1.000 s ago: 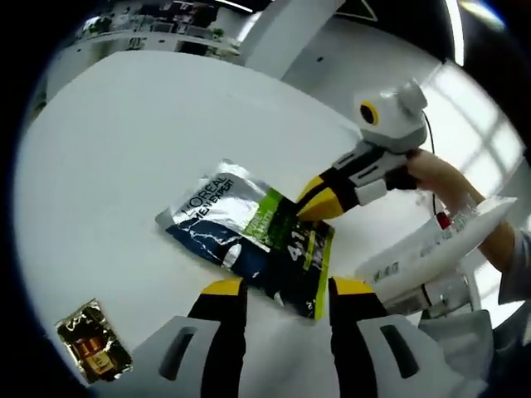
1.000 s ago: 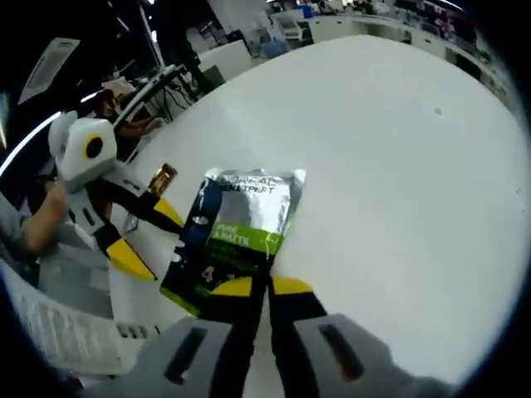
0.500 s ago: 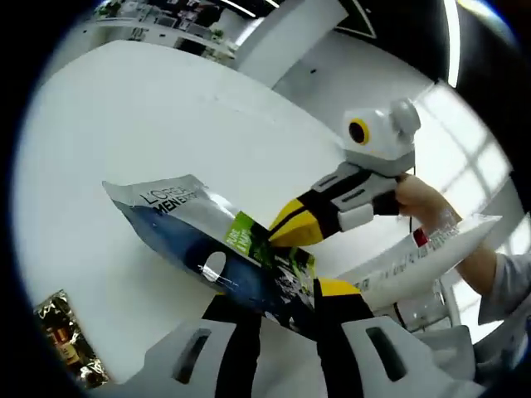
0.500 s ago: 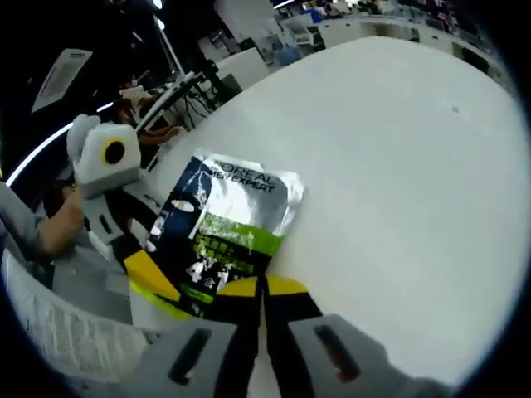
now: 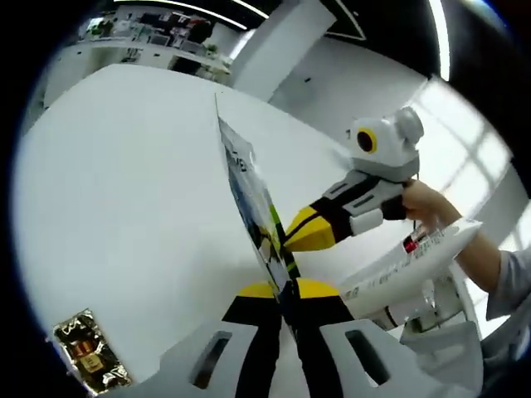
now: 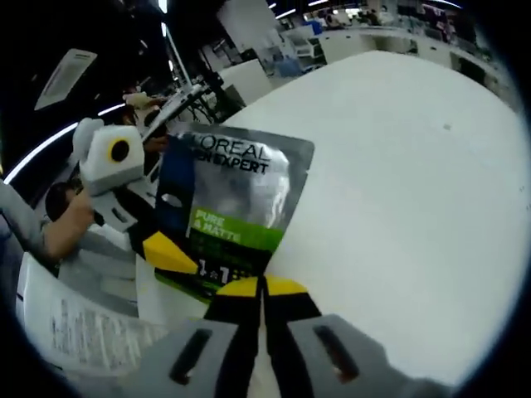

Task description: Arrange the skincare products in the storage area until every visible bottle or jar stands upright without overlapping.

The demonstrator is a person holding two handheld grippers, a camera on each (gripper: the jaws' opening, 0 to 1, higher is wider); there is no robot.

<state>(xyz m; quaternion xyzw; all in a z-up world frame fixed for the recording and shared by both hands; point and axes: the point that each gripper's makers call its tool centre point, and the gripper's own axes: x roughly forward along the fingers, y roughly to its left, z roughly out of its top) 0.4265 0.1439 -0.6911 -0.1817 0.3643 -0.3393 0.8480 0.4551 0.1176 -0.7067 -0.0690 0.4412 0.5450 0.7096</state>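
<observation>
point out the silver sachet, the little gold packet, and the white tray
sachet (image 6: 236, 211), right gripper view, on its silver and green front.
gold packet (image 5: 90, 361), left gripper view, on its foil middle.
white tray (image 5: 406, 261), left gripper view, on its printed side wall.

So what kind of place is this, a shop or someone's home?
Neither, most likely an open-plan office or lab: a big white table, rows of desks behind it, strip ceiling lights, and someone seated nearby.
</observation>
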